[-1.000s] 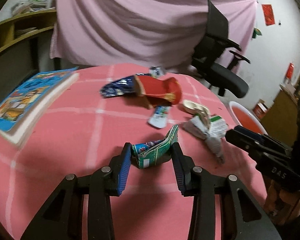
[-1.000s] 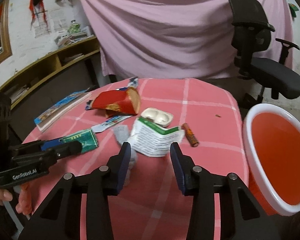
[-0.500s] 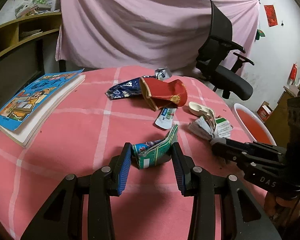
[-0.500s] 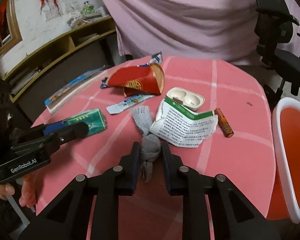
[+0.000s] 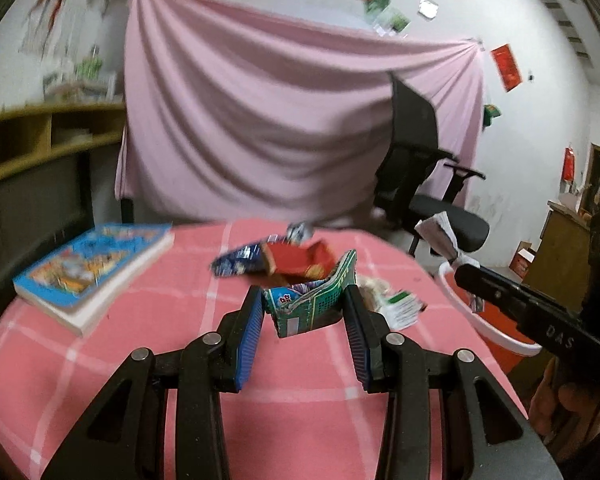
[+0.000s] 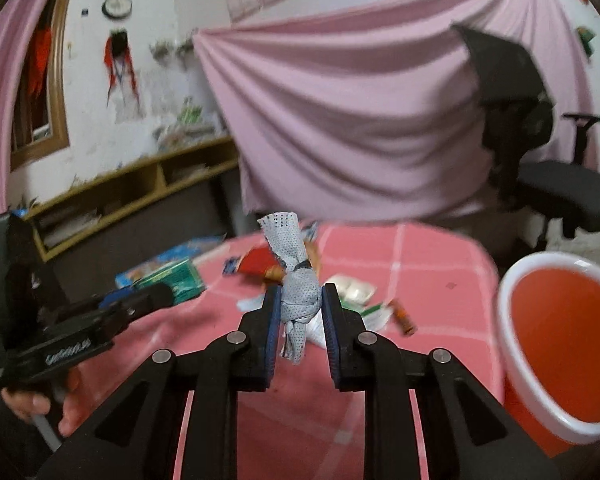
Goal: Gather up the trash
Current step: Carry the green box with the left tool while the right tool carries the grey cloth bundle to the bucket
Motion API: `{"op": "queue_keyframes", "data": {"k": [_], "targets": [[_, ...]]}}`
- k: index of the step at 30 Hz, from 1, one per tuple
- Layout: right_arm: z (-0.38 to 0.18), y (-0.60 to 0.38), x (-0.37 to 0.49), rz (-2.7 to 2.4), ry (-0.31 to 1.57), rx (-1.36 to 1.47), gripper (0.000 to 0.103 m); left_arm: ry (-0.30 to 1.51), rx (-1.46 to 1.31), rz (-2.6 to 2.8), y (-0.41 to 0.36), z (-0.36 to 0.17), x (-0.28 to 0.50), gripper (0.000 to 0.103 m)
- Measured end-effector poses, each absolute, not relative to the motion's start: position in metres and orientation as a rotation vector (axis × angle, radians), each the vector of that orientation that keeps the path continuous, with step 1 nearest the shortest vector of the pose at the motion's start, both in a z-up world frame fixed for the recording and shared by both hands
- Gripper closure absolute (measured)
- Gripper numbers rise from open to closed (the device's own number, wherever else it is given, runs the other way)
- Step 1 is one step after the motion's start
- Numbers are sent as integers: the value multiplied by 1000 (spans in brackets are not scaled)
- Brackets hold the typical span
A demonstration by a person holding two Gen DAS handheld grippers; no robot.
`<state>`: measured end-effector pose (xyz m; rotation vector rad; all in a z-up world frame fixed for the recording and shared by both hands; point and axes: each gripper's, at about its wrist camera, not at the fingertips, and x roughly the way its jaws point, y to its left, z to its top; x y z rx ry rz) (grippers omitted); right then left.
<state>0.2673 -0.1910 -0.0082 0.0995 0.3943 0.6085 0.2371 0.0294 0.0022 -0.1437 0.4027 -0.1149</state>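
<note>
**Both grippers holding trash above the table**

The left gripper (image 5: 304, 304) is pinching a crushed green carton (image 5: 314, 306) between its blue pads, the carton sitting tilted with one corner poking upward above the pink checked tablecloth (image 5: 147, 344). The right gripper (image 6: 300, 304) is squeezing a knotted grey cloth (image 6: 297, 300); its jaws have just been closing, and the cloth is now standing upright between them, one end sticking up and the other dangling below. Both pieces are hanging clear of the table. More trash is lying on the cloth-covered table beyond: a red packet (image 5: 300, 260), a dark blue wrapper (image 5: 237, 262) and a white leaflet with a green edge (image 5: 402, 308). A blue book (image 5: 95, 268) is lying at the table's left edge. An orange bin with a white rim (image 6: 560, 344) is standing just beside the table on the right, and the right gripper is hovering near it.
</note>
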Motion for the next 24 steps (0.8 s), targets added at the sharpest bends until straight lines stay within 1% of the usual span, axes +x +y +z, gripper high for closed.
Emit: {"op": "queue_keyframes", "data": {"k": [5, 9, 14, 18, 24], "targets": [[-2, -215, 254, 525, 290, 170, 85, 313, -117, -141, 2, 19, 229, 68], [0, -241, 248, 475, 222, 210, 85, 331, -89, -177, -27, 26, 235, 68], [-1, -274, 254, 358, 198, 229, 85, 342, -89, -247, -64, 28, 250, 68], [-6, -311, 260, 277, 210, 304, 85, 354, -74, -299, -95, 30, 263, 68], [-14, -342, 270, 196, 239, 393, 85, 435, -46, -331, -145, 26, 297, 68]]}}
